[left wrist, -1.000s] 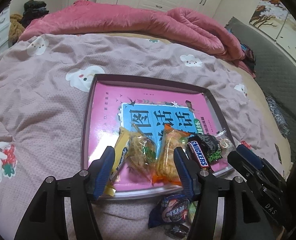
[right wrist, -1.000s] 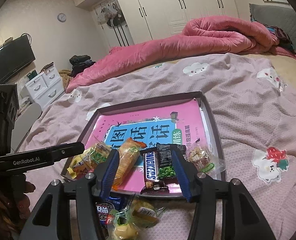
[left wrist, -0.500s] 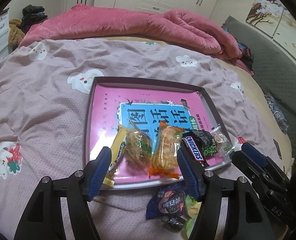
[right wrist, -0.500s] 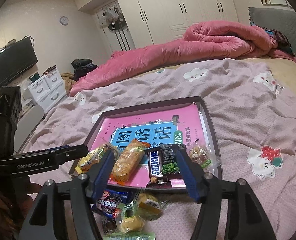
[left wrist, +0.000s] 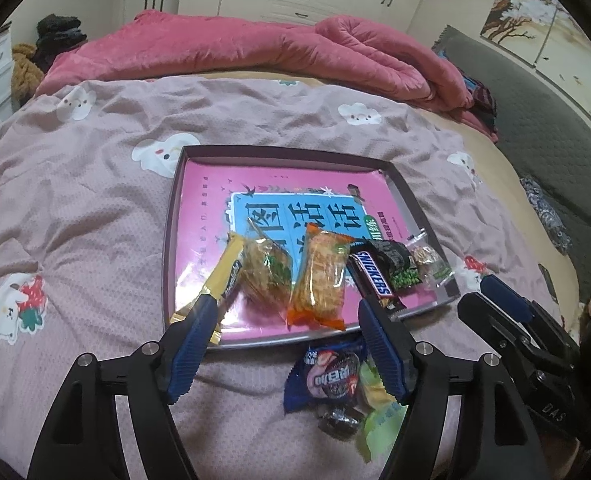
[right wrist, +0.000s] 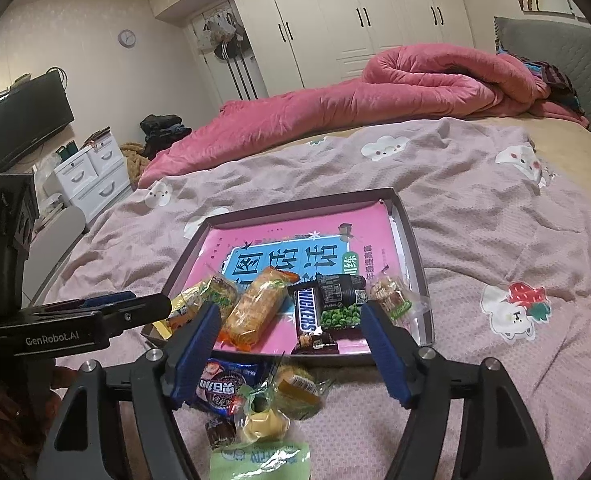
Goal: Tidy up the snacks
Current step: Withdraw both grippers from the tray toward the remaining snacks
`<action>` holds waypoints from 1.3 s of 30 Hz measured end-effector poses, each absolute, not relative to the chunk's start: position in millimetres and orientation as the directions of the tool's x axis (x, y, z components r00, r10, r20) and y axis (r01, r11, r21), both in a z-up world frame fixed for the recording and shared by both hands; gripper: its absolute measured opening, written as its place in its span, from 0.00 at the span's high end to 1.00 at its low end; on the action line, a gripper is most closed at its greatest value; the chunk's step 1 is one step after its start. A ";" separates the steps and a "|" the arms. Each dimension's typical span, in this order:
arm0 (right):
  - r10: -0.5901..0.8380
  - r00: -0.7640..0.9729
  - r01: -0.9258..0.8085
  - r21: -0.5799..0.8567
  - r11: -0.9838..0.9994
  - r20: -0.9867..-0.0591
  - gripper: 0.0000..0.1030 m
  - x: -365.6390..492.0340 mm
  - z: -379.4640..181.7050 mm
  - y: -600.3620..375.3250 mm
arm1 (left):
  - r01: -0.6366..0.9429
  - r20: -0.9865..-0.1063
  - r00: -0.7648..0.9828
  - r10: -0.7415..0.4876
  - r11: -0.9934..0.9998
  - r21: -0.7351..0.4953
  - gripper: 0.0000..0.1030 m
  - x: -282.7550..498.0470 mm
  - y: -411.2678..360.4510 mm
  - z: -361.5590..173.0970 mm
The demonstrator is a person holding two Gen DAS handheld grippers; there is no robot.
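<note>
Handling: blue cookie packet (left wrist: 331, 374) on the bed, light, crinkly, probably slippery; pinch across its middle.
Left hand-held gripper (left wrist: 291, 354): just been opening, empty.
Right hand-held gripper (right wrist: 291, 350): same.

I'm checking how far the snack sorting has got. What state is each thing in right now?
Tray: flat on the bed, book inside.
Snickers bar: in tray, sealed.
Green pea packet: in tray, sealed.
Orange cracker pack: in tray, sealed.
Yellow bar: in tray, end over the rim.
Blue cookie packet: on the blanket, outside tray.
Left gripper: empty, jaws just been opening.
Right gripper: empty, jaws just been opening.
</note>
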State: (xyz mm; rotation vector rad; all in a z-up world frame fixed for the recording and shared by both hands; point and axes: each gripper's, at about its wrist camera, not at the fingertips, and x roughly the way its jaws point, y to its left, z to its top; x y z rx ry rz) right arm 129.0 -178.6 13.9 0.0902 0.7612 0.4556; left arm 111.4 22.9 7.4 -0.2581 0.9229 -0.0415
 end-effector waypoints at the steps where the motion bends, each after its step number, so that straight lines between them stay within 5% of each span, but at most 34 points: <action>1: 0.428 0.632 -0.365 0.239 0.900 -0.646 0.30 128.0 13.9 -178.7 | -0.070 -0.783 0.604 -0.148 0.969 -0.238 0.27 110.2 22.2 7.8; 39: 0.417 0.393 -0.373 0.272 0.887 -0.820 0.30 111.8 -43.0 -163.2 | 0.005 -0.903 0.389 -0.184 0.980 -0.197 0.27 70.3 16.9 -45.4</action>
